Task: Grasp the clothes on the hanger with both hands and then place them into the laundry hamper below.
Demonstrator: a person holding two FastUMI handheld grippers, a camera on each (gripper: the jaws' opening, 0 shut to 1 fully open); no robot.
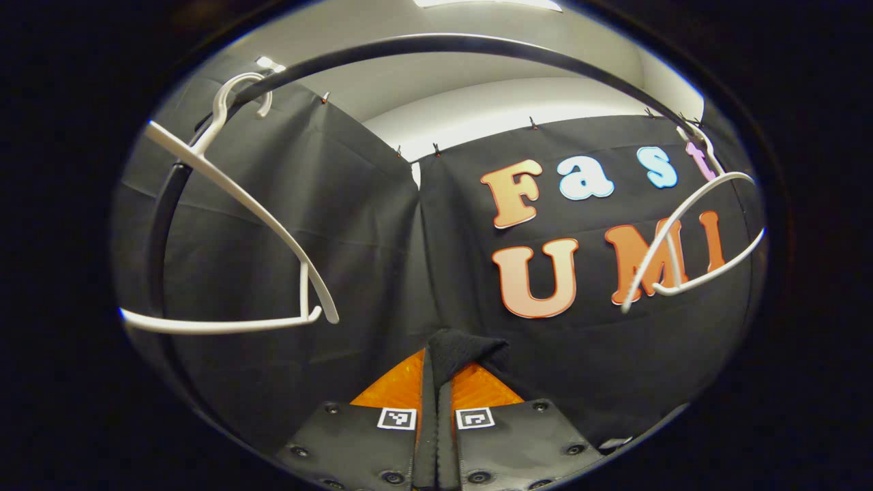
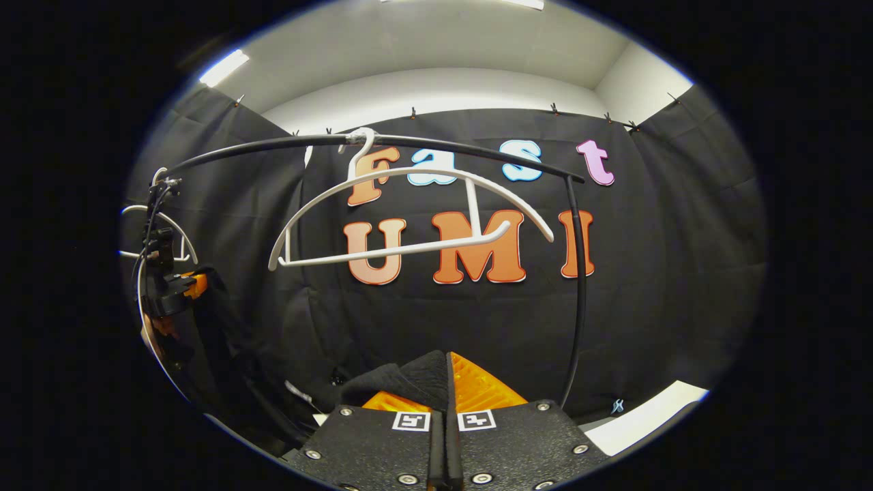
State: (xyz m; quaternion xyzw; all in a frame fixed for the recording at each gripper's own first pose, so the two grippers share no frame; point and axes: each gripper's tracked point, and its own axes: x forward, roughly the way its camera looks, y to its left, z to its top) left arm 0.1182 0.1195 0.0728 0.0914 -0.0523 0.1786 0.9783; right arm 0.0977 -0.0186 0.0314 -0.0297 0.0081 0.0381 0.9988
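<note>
- Clothes: dark garment (image 1: 455, 349) is off the bare white hanger (image 2: 409, 225), pinched in both tongs.
- Left tongs (image 1: 436, 382) and right tongs (image 2: 447, 382) clenched on it.
- Remaining, in my judgement: lowering into the hamper.

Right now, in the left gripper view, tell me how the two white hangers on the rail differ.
The left hanger shows its whole hook over the black rail; the right hanger has its hook near the picture's edge, hard to make out. The left hanger looks larger and nearer; the right hanger looks smaller. They tilt opposite ways. Both are white, bare and hang from the same rail.
</note>
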